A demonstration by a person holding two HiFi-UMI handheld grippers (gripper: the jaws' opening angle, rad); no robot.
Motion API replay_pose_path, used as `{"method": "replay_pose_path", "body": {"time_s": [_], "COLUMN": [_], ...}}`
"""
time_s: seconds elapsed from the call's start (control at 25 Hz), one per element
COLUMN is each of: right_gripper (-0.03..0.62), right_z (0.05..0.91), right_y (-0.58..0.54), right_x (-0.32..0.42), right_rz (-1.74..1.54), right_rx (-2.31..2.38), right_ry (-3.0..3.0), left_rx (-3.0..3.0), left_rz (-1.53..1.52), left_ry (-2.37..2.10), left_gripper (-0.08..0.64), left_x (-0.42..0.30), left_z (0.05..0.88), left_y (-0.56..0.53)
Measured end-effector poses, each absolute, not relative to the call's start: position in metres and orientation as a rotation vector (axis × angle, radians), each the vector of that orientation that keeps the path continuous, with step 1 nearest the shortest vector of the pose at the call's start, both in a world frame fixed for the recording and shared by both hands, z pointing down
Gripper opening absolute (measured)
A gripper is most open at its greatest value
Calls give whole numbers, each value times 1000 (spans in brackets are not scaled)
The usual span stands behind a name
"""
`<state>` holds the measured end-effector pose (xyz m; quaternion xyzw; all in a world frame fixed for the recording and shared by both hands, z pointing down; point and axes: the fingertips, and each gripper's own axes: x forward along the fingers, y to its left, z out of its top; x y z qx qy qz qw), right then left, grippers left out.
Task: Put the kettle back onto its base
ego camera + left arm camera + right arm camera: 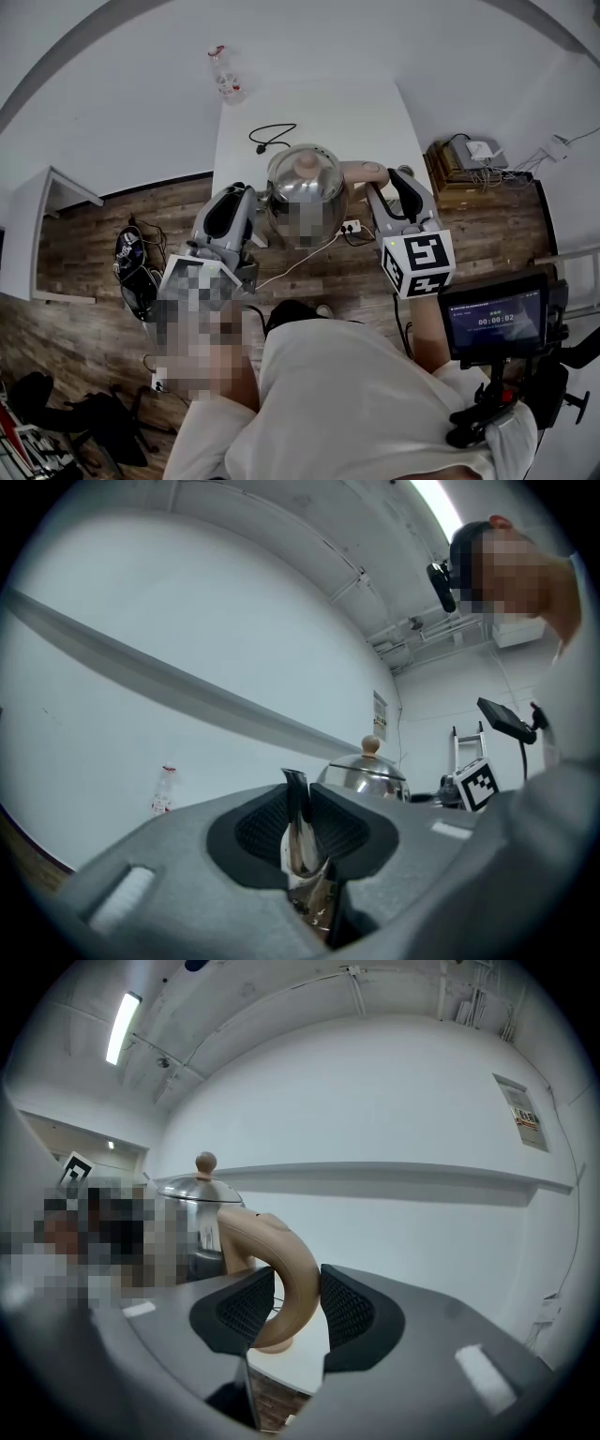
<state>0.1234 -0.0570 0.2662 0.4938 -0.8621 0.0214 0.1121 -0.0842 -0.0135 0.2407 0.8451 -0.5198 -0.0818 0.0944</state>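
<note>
A steel kettle [305, 192] with a wooden lid knob hangs between my two grippers over the near end of the white table [309, 108]. My left gripper [262, 202] is shut on the kettle's spout [298, 834], which stands upright between the black pads. The kettle's lid [364, 771] shows just beyond the left gripper [300, 829]. My right gripper [367, 186] is shut on the tan curved handle [289, 1283], the pads of the right gripper [298, 1305] on either side of it. The kettle's body [192, 1206] lies left of the handle. No base is in view.
A black cable with a plug [272, 138] lies on the table behind the kettle. A plastic bottle [226, 75] stands at the far end. A white power strip [352, 226] is on the floor below. A box with devices [473, 159] sits at right.
</note>
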Motion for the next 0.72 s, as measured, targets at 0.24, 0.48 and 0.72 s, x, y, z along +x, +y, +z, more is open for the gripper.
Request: {"method": "replay_pose_path", "body": {"time_s": [0.24,0.48,0.72], "right_gripper": [152,152,152], "right_z": [264,270,276], "right_y": [-56,-58,-79], "right_x": [126,126,119], "right_rz": [57,58,56], "right_rx": [1465,1470,1482], "right_ry": [-2524,-2526,-2517], "left_rx": [2519,2530,2549], "left_rz": [-247,-242,-234], "left_ry": [-1533,-1532,-1527], "left_gripper": [75,75,75], "left_x": [-82,-83,-90], "left_z": [239,241,247], "left_y": [-14,-17,-39]}}
